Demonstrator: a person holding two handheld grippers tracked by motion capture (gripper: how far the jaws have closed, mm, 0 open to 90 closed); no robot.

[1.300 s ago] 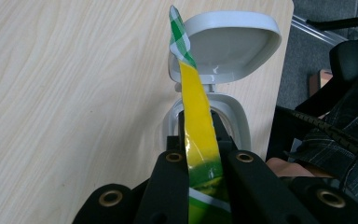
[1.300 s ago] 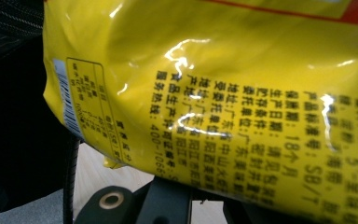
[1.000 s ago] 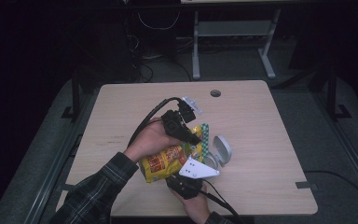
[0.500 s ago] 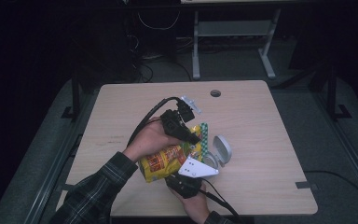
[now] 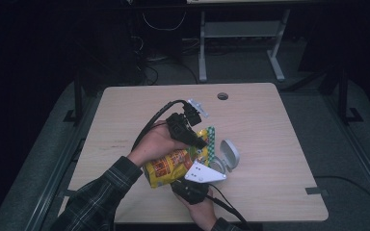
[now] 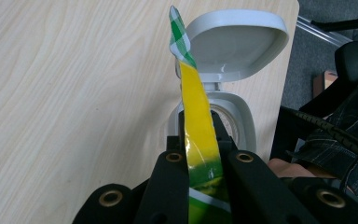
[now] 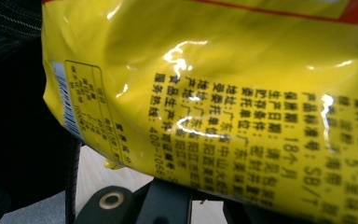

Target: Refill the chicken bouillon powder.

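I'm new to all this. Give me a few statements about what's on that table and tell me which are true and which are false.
1. The left gripper has its jaws closed on the sealed edge of the yellow snack bag. True.
2. The grey container behind the bag has its lid shut. False: the lid stands open on its hinge.
3. The bag's back, seen in the right gripper view, carries printed text and a barcode. True.
4. The bag lies flat on the table with nothing touching it. False: it is held between the two grippers.
5. The person's sleeve is plain white. False: it is dark plaid.
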